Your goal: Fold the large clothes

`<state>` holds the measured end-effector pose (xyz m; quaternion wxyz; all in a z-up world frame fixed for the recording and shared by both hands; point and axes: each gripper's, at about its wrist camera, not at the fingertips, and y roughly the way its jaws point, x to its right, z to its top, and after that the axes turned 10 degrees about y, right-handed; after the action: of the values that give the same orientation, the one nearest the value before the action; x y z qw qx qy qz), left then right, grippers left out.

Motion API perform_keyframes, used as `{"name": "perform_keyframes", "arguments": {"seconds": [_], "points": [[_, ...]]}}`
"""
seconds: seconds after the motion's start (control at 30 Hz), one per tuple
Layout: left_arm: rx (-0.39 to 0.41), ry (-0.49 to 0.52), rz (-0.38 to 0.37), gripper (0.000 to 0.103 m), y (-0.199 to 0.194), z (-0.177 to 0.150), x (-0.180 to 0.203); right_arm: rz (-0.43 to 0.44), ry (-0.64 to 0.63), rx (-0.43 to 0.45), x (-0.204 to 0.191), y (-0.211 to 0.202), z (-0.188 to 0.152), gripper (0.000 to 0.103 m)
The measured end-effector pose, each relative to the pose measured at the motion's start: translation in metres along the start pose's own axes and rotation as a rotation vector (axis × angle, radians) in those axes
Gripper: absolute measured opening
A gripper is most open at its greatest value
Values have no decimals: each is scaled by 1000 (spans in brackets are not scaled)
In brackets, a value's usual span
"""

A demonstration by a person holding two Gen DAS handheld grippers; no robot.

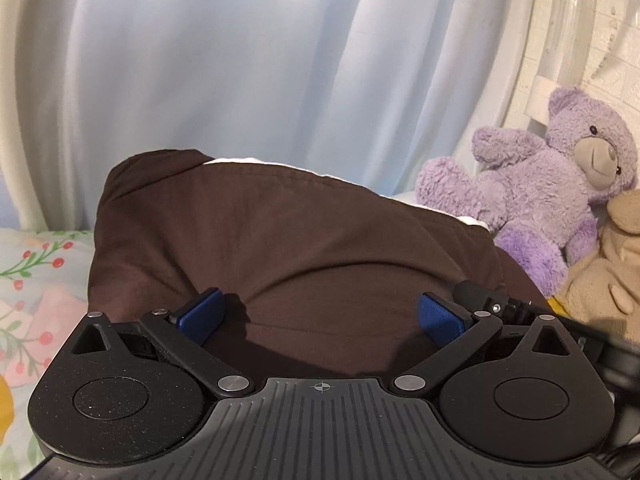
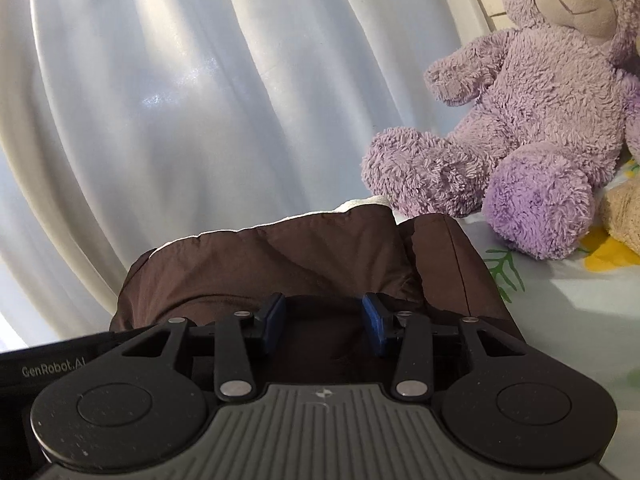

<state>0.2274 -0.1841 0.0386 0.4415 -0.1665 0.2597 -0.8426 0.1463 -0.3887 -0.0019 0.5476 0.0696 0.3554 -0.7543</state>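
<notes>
A dark brown garment [image 1: 280,240] with a white lining at its far edge lies bunched on the bed, filling the middle of the left wrist view. My left gripper [image 1: 320,316] is open wide, its blue pads [image 1: 200,314] resting on the fabric on either side of a mound. In the right wrist view the same brown garment [image 2: 304,256] lies folded in a heap. My right gripper [image 2: 324,320] is open, its blue pads [image 2: 276,320] standing apart over the cloth with nothing pinched between them.
A purple teddy bear [image 1: 560,184] sits at the right, also in the right wrist view [image 2: 532,120], beside a beige plush toy [image 1: 604,280]. A pale curtain [image 1: 240,60] hangs behind. The floral bedsheet [image 1: 36,280] shows at left. The other gripper's body [image 1: 500,304] is at right.
</notes>
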Motion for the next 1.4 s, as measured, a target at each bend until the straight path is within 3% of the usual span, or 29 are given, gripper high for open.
{"name": "perform_keyframes", "arguments": {"seconds": [0.1, 0.5, 0.6, 0.63, 0.67, 0.73, 0.87, 0.93, 1.03, 1.1, 1.13, 1.17, 1.27, 1.4], "points": [[-1, -8, 9, 103, -4, 1, -2, -37, -43, -18, -6, 9, 14, 53], [-14, -8, 22, 103, 9, 5, 2, 4, 9, -4, 9, 35, 11, 55], [11, -47, -34, 103, -4, 4, -9, 23, 63, -22, 12, 16, 20, 57], [25, -73, -81, 103, -15, 5, -17, 36, 78, -38, 14, 4, 24, 62], [37, -91, -109, 103, -29, 5, -25, 39, 84, -41, 16, -11, 27, 79], [64, -94, -112, 103, -62, -1, -40, 15, 65, -17, 27, -43, 31, 89], [55, -158, -115, 103, -101, -25, -73, -5, 139, -147, 68, -60, 34, 89], [-3, -238, -161, 103, -98, -39, -85, -1, 210, -241, 87, -47, 30, 88], [-67, -356, -212, 103, -84, -53, -94, 78, 301, -323, 99, -24, 21, 80], [-51, -390, -219, 103, -83, -56, -96, 119, 290, -355, 92, -15, 18, 71], [-50, -396, -222, 103, -84, -57, -98, 139, 285, -362, 87, -15, 18, 59], [-49, -401, -222, 103, -86, -59, -101, 152, 262, -368, 77, -14, 17, 56], [-47, -393, -196, 103, -98, -64, -111, 171, 177, -392, 41, -5, 9, 56], [-22, -432, -97, 103, -125, -73, -143, 223, 153, -455, -5, 23, -11, 56]]}}
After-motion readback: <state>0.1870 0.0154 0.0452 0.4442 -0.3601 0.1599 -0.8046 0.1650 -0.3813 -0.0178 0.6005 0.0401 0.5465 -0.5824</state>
